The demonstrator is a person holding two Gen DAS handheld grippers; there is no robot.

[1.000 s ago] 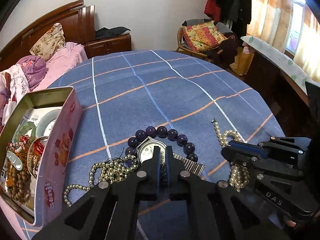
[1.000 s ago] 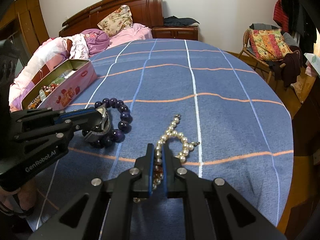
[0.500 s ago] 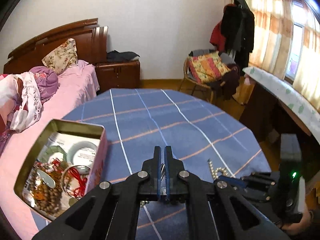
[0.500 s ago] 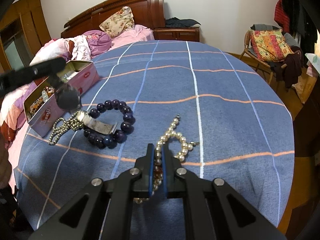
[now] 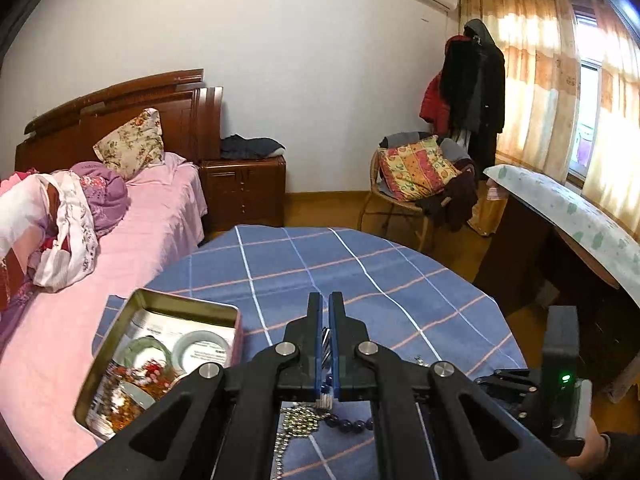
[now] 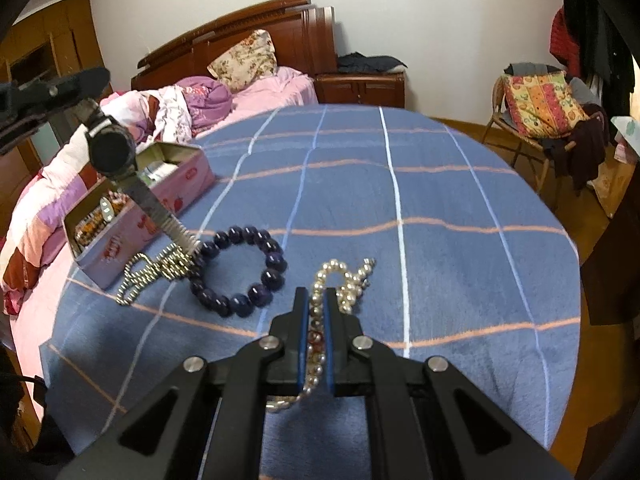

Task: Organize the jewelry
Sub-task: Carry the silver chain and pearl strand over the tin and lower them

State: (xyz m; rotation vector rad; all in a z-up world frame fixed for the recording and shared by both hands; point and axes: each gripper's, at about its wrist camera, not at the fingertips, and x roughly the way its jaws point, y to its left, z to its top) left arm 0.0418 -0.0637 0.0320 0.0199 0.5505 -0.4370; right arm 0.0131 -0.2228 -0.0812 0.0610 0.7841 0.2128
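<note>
1. A round table under a blue cloth (image 6: pixel 440 184) with white and orange grid lines fills the middle of the right wrist view.
2. An open pink tin (image 6: pixel 176 184) sits at the cloth's left edge, holding mixed beads and bangles.
3. A silver ball-chain necklace (image 6: pixel 148 276) lies just right of the tin, lower left of centre.
4. A dark purple bead bracelet (image 6: pixel 276 276) lies beside the chain, touching it.
5. A pearl strand (image 6: pixel 344 280) lies curled at lower centre, apart from the bracelet.
</note>
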